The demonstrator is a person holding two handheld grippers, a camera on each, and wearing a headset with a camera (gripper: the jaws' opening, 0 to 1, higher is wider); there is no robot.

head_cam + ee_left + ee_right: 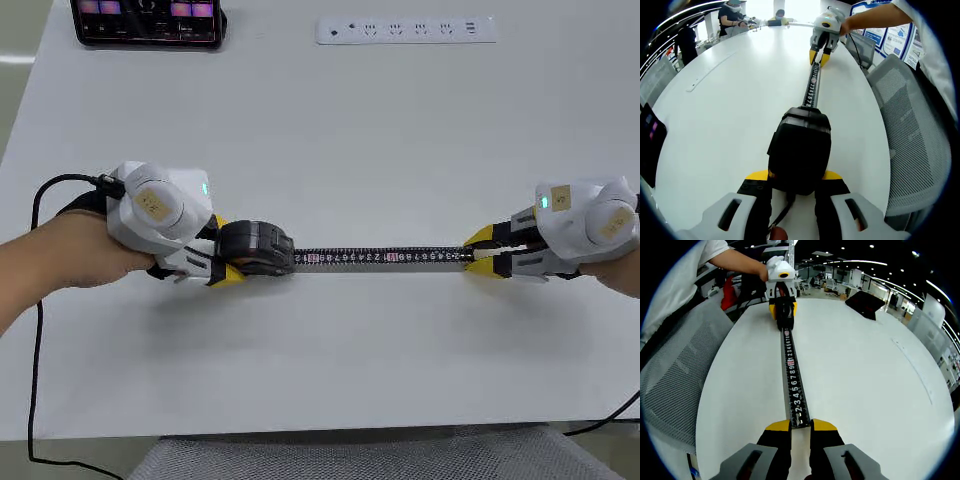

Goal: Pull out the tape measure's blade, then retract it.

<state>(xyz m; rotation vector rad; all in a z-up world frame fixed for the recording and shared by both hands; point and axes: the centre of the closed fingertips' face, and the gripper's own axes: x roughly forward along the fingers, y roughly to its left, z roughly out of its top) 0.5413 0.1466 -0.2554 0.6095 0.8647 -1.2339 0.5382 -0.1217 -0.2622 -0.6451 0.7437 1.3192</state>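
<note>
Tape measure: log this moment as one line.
stage: blade pulled out, not retracted | left tongs: shut on tape measure case | right tongs: shut on blade tip | blade: straight between tongs

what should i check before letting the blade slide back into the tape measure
1. Left claw shut on the tape measure case: ok.
2. Right claw shut on the tip of the blade: ok.
3. Blade straight between the two claws, with no kink or twist: ok.
4. Power strip and screen lie at the far edge of the table, well off the blade's line: ok.
5. Blade lock released on the case: cannot tell.
</note>
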